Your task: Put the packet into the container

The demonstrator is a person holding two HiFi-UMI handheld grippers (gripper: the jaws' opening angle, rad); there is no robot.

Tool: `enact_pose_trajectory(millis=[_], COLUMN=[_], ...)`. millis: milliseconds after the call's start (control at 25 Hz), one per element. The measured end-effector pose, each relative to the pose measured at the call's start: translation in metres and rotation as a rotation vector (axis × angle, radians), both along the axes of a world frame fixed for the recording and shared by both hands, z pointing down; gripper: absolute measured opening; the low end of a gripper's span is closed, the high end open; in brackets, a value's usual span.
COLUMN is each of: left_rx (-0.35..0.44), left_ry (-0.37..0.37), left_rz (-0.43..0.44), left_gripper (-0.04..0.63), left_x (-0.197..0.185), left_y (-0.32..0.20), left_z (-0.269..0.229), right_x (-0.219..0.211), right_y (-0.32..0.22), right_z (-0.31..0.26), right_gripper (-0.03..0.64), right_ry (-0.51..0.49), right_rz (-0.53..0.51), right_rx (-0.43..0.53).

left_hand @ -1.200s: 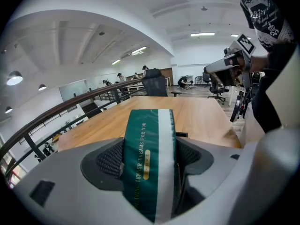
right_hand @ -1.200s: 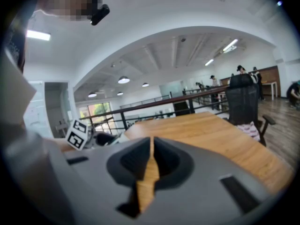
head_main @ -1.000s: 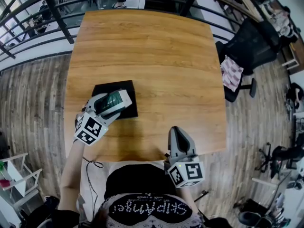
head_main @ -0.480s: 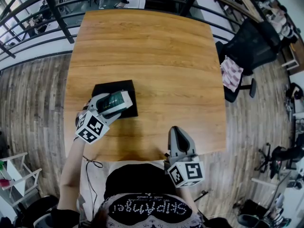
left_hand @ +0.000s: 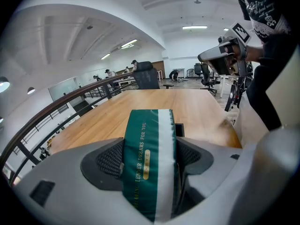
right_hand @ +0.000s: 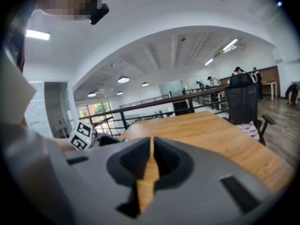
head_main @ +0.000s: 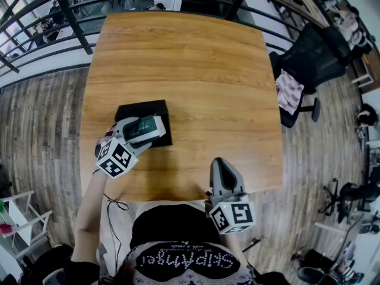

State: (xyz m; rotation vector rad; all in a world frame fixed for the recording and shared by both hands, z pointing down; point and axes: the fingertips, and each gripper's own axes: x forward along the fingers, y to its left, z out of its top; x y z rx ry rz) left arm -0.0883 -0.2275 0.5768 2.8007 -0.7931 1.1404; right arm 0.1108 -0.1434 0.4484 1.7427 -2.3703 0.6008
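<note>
1. A wooden tabletop (head_main: 196,64) is seen filling the centre of the frame. It is bordered by a dark railing (head_main: 77,16) along the top and plank floor (head_main: 35,135) at left.
2. The green-and-white packet (head_main: 142,125) is clamped between the left gripper's (left_hand: 151,149) fingers (left_hand: 110,161), over the black container (head_main: 132,110) at centre-left. The right gripper's (head_main: 219,165) fingers (right_hand: 133,161) are pressed together on nothing, at the tabletop's lower edge.
3. Against the frame half a second earlier, the left gripper is shifted only slightly, and the right gripper is unmoved.

Bright even ceiling light, soft shadows, strong fisheye edges, blurred foreground
</note>
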Motion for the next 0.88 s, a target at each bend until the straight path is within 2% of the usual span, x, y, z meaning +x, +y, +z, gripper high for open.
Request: enact_pose_trajectory(millis=[880], left_rx=[-0.067], left_ry=[-0.058], left_rz=[0.059], left_gripper=[0.359], left_x=[0.007], left_y=[0.001], left_z=[0.026], right_x=[0.0], right_y=[-0.001], right_z=[0.0], right_gripper=[0.043], right_ry=[0.0], right_rz=[0.001], right_rx=[-0.001])
